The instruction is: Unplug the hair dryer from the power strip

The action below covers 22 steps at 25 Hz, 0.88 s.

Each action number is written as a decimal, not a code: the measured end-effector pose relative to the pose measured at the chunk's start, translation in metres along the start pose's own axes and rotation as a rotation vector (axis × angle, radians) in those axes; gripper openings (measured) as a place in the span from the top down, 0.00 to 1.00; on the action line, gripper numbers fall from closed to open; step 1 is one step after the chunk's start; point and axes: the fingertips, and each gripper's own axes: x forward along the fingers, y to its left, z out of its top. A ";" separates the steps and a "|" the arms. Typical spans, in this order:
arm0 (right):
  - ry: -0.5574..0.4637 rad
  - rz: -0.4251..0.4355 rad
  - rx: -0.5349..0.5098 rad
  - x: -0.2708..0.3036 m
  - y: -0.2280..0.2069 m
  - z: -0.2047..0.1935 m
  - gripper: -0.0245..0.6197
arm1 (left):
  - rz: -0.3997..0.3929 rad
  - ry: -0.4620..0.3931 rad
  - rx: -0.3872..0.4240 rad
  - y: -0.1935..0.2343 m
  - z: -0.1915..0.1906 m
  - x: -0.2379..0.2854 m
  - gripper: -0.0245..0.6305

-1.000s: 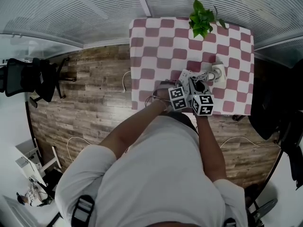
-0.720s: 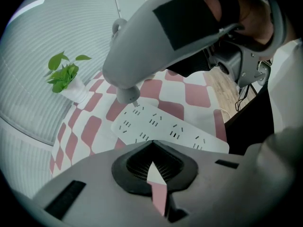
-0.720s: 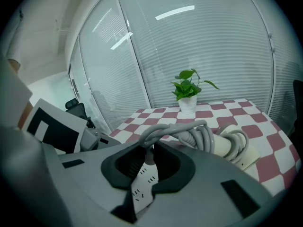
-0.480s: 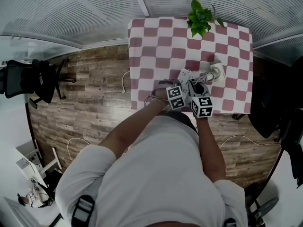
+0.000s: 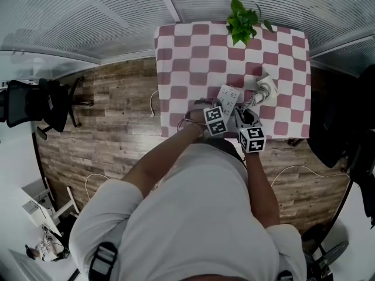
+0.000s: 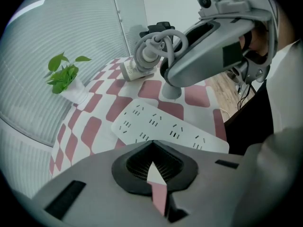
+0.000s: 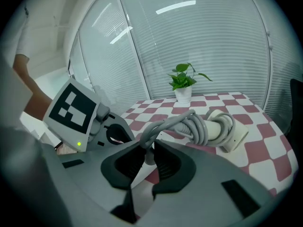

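Two grippers: one in each hand, close together over the near edge of the table [image 5: 193, 57], so one can steady while the other pulls.
Right gripper [image 7: 149, 148]: jaws narrowed onto the hair dryer cord [image 7: 165, 122] at its plug end, a firm pinch that gives something to pull on.
Plug [image 6: 171, 90]: in the left gripper view, a rounded grey piece hanging below the right gripper, just beyond the strip and apparently already out of its socket.
Left gripper [image 6: 152, 150]: jaws together and empty, pointed steeply down at the near edge of the power strip [image 6: 165, 126]. It is probably there to pin the strip, though any contact is hidden.
Power strip: flat white bar lying on the table, every visible socket empty.
Hair dryer [image 7: 232, 134]: on its side farther back on the table, spare cord wound round it, so only a short run hangs free.
Potted plant [image 7: 182, 86]: at the far edge, well apart.
Stage: the unplugging looks done or nearly so.
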 end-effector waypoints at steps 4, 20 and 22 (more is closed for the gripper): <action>0.017 -0.014 0.000 -0.011 -0.006 -0.014 0.85 | -0.009 -0.002 0.003 0.000 0.000 0.001 0.92; 0.089 -0.102 0.053 -0.056 -0.045 -0.065 0.85 | -0.014 -0.008 0.027 0.000 -0.001 0.000 0.92; 0.083 -0.101 0.054 -0.055 -0.044 -0.063 0.85 | -0.015 -0.006 0.029 0.000 0.000 0.000 0.92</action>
